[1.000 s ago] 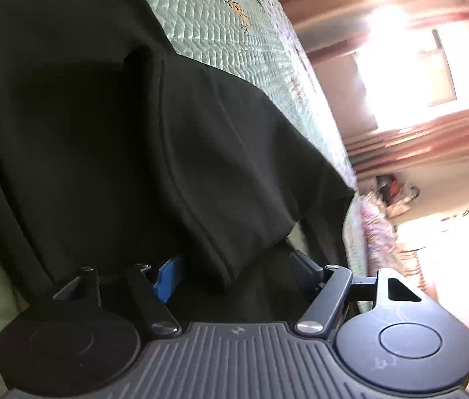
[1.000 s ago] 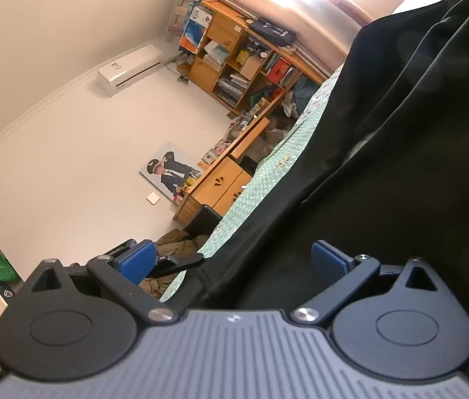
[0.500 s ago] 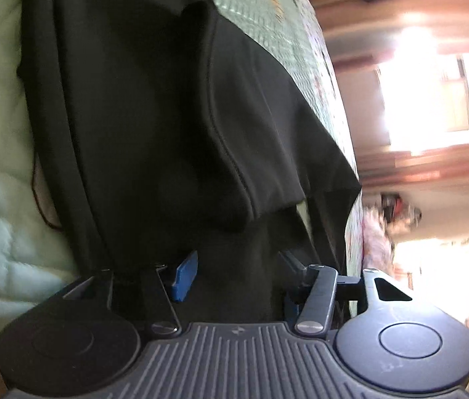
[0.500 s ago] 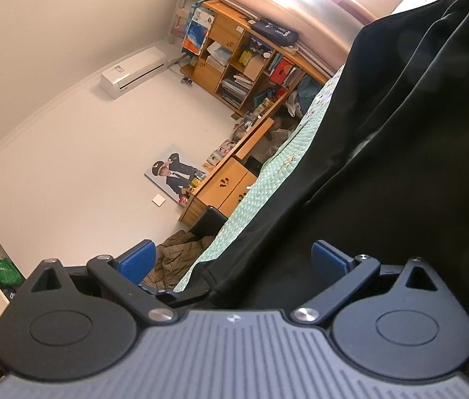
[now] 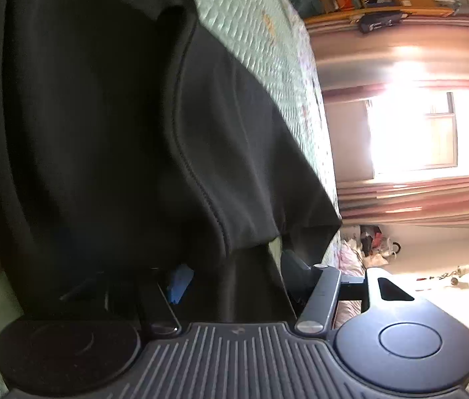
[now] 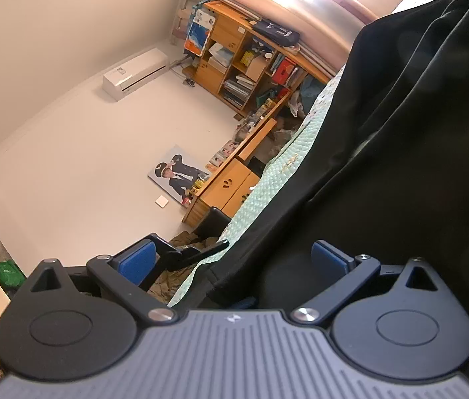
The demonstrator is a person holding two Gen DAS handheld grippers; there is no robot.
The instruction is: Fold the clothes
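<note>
Both claws sit at the edge of one black garment [image 5: 108, 126] spread on a bed with a pale green quilted cover [image 5: 251, 33]. On the left gripper [image 5: 234, 279], the jaws have just been closing with a bunch of the dark cloth between them; the blue pad [image 5: 178, 282] on one side is half buried in the fabric and the other finger is in shadow, so I cannot tell whether they actually pinch it. On the right gripper [image 6: 234, 259], the fingers stand wide apart, both blue pads bare, with the hem of the garment lying loosely between them and pressed by neither. A stitched seam [image 5: 184, 153] runs down the top fold in the left wrist view, and the layers droop over the edge of the bed near that claw. The main risk, as I judge it, is an uneven lift: if the left side has only a thin layer and the right has nothing, pulling would drag one corner, skew the fold, or let the cloth slide off the mattress. Several stacked layers could also slip apart if only the top one is caught. Beyond the bed, a wooden shelf unit [image 6: 234, 63] holds books, boxes and papers in its open compartments, with a dark bag [image 6: 276, 31] on top. A low wooden cabinet [image 6: 231, 189] stands beside the bed, and a green bag [image 6: 7, 271] lies by the wall; its contents cannot be made out.
</note>
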